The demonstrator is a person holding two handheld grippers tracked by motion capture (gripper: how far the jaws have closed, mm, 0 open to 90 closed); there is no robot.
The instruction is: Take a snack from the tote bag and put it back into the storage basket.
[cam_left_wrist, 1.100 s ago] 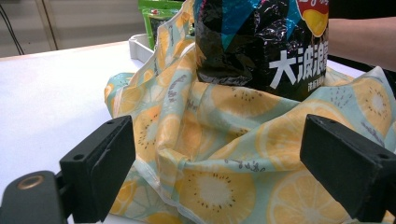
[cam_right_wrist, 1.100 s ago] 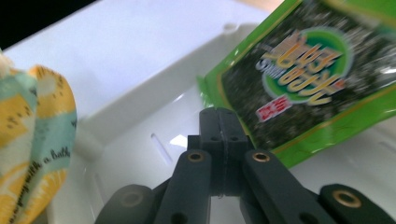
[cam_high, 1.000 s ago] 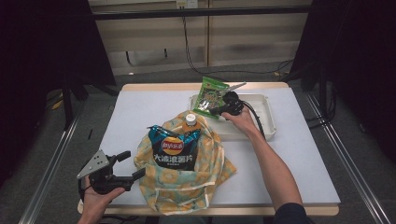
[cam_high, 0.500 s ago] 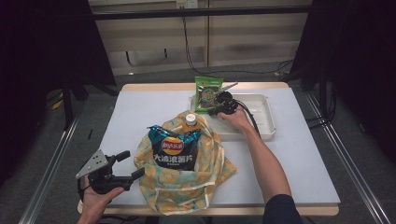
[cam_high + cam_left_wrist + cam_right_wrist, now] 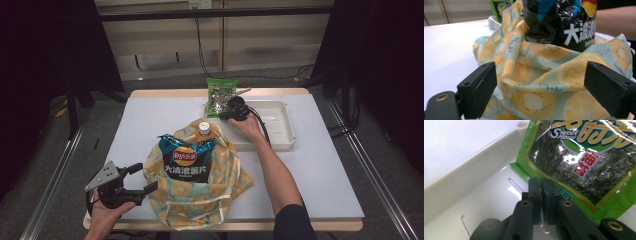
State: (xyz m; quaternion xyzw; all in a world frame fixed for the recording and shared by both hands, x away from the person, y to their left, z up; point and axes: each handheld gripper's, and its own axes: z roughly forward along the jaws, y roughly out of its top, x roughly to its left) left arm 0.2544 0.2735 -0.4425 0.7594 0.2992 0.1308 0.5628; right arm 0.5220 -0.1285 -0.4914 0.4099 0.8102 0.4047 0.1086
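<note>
A green seaweed packet [image 5: 220,92] [image 5: 579,157] stands tilted at the far left corner of the white tray [image 5: 280,125] [image 5: 474,170]. My right gripper [image 5: 223,110] [image 5: 540,180] is at the packet's bottom edge. Its jaws have just been opening and stand a narrow slit apart; I see nothing pressed between them. My left gripper [image 5: 145,177] [image 5: 539,67] is wide open at the front left, close to a lemon-print fabric bag [image 5: 200,195] [image 5: 544,60]. A black chips bag [image 5: 185,160] [image 5: 564,22] and a capped bottle [image 5: 204,127] stick up out of that bag.
The white table [image 5: 150,120] has bare room on its left and right sides. The tray sits at the back right of the fabric bag. Dark floor and metal rails surround the table.
The right gripper has carried the seaweed packet left and a little down into the tray's far left corner. The left gripper has stayed put.
</note>
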